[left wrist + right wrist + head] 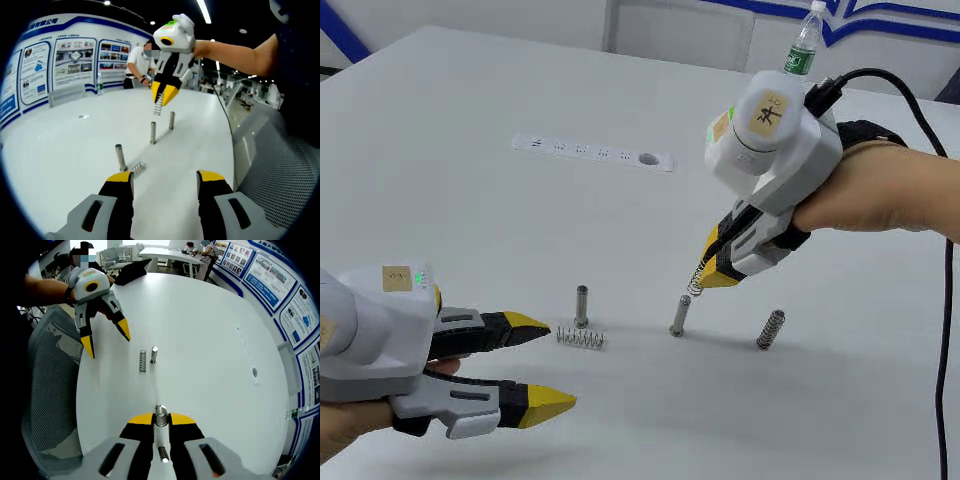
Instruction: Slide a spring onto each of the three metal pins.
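The right gripper [712, 275] has its jaws pressed together on the top end of a held spring [696, 282]. The spring hangs down from the yellow tips, standing almost straight up and down, with a small slant.

Right under it is the middle pin [680, 316]. The pin stands on the white table [470, 230] and leans a little in the head view. The bottom of the spring is just above the top of the pin and a tiny bit to one side. I think the next move is to line the spring up with the pin, then go straight down so the pin goes inside the coil. If the spring is slanted, it may catch on the pin's top.

The right gripper is the near one for this pin. The left gripper [542, 362] is low by the table with its jaws spread wide and nothing in them. Near it, a loose spring [581, 338] lies flat beside the bare left pin [581, 305]. The third pin [771, 329] looks to have a spring on it already.
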Available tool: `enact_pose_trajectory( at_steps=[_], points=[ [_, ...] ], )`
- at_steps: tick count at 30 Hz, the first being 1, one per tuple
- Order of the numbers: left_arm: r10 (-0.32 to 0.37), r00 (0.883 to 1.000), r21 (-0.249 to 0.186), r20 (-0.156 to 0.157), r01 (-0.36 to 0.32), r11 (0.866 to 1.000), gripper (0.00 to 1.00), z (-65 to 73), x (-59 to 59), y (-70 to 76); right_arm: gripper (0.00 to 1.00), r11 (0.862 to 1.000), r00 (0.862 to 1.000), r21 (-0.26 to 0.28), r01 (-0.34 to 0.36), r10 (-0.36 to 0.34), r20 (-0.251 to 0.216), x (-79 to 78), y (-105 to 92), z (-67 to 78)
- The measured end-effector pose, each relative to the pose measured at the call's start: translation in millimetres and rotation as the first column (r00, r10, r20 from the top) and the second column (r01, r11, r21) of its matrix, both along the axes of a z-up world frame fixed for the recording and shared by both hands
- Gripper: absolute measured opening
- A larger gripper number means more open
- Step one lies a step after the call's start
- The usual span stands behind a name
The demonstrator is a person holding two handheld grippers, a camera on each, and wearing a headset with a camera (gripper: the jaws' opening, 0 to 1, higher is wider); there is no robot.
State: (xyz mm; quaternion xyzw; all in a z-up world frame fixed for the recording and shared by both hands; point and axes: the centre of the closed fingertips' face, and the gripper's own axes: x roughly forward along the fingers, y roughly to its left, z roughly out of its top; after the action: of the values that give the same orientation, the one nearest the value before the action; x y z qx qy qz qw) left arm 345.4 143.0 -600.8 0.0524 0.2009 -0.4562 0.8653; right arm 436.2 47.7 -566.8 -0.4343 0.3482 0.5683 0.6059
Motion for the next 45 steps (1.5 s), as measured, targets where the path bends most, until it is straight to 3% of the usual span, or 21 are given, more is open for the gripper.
enact_pose_trajectory(
  at_steps=[30, 45],
  points=[
    [0.020, 1.000, 0.004, -0.006, -0.020, 1.000, 0.55, -4.3, 0.3, 7.6, 0.12, 0.998, 0.999, -0.060, -0.007, 0.005, -0.035, 6.9, 5.4, -22.3],
    [0.020, 1.000, 0.009, -0.007, -0.020, 1.000, 0.54, -4.9, 0.0, 6.7, 0.12, 0.995, 0.998, -0.103, -0.008, 0.002, -0.057, 8.1, 7.5, -54.2]
  ],
)
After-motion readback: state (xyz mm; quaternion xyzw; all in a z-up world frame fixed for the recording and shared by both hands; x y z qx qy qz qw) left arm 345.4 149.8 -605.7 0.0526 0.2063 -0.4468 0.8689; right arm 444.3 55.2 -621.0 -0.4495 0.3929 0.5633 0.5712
